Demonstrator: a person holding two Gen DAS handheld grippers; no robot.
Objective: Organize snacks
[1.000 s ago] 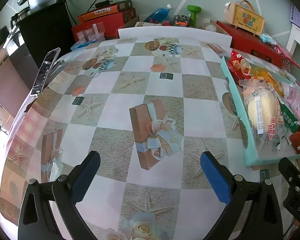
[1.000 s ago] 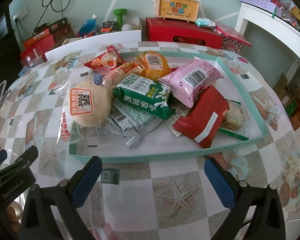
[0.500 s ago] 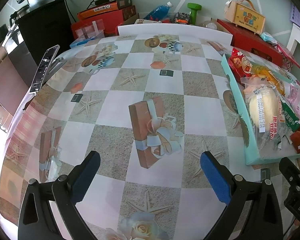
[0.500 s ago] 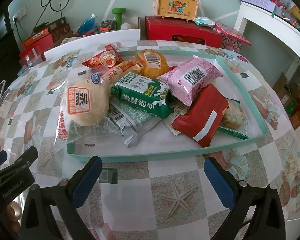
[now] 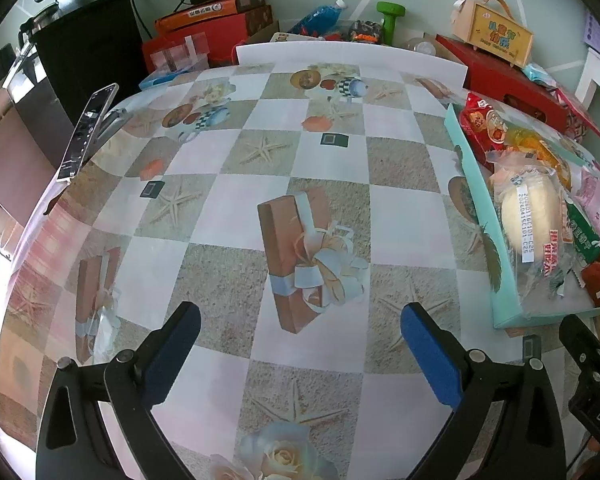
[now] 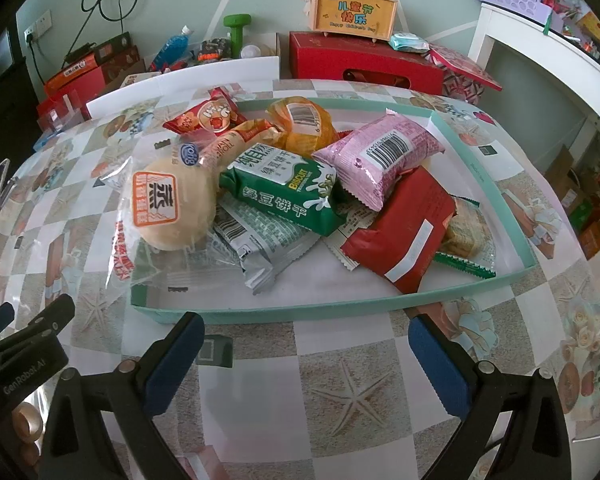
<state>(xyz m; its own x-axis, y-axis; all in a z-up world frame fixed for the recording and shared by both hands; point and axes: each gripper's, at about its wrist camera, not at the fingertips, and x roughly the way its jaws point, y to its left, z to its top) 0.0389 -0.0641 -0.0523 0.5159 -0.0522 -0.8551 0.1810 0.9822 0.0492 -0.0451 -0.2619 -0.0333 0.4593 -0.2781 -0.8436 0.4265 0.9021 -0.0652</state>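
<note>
A shallow teal tray (image 6: 300,314) holds a pile of snack packets: a wrapped bun (image 6: 172,208), a green biscuit pack (image 6: 284,192), a pink pack (image 6: 384,156), a red pack (image 6: 404,232), a grey-green pack (image 6: 260,236) and an orange bag (image 6: 304,124). My right gripper (image 6: 302,334) is open just in front of the tray's near wall, empty. My left gripper (image 5: 300,320) is open and empty over the patterned tablecloth, left of the tray (image 5: 476,208). The same bun (image 5: 528,216) lies in that tray at the right edge.
A white board (image 5: 348,58) stands along the table's far edge. Red boxes (image 6: 364,64), a yellow gift box (image 6: 354,10), a green dumbbell (image 6: 236,30) and a blue bottle (image 6: 174,48) lie behind it. A phone (image 5: 88,132) leans at the left table edge.
Both views have crept slightly forward and tilted; the tray sits a little lower and closer in the right wrist view. Both grippers stay open and nothing was grasped.
</note>
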